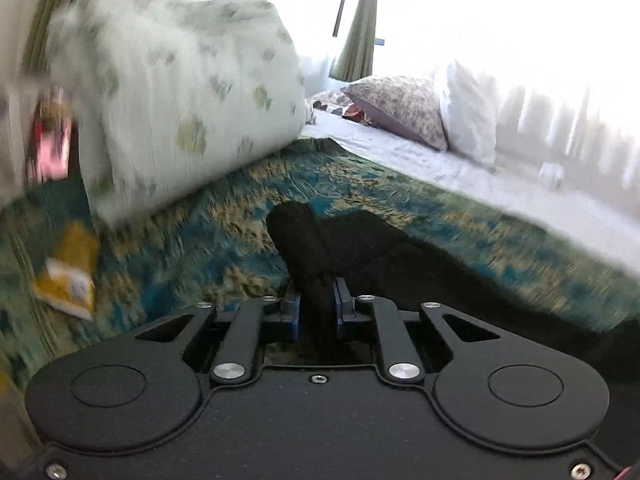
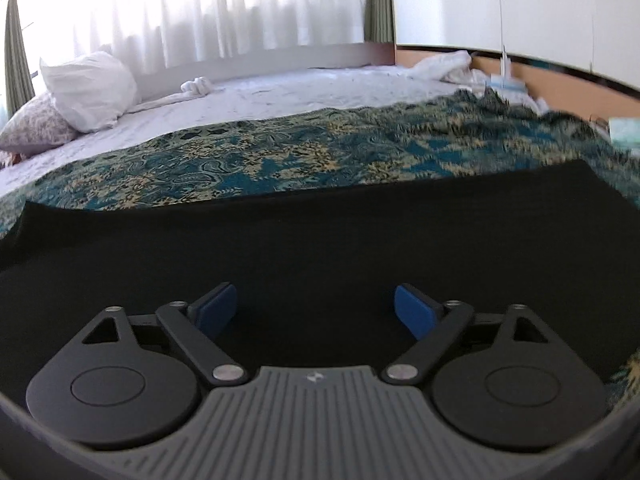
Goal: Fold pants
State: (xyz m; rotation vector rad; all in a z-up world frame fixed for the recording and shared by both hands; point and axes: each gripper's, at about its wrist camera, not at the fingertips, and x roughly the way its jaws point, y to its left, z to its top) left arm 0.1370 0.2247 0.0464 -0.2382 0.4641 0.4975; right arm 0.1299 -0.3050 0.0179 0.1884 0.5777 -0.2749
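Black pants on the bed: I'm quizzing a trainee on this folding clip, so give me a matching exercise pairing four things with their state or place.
Things:
1. left gripper
2. right gripper
3. black pants
4. white pillow

States or places:
A. fingers spread wide over dark cloth, gripping nothing
B. spread on the teal patterned bedspread
C. propped up by the sheer curtain
D. fingers pinched on a fold of dark cloth

Pairs: 1-D, 2-A, 3-B, 4-C
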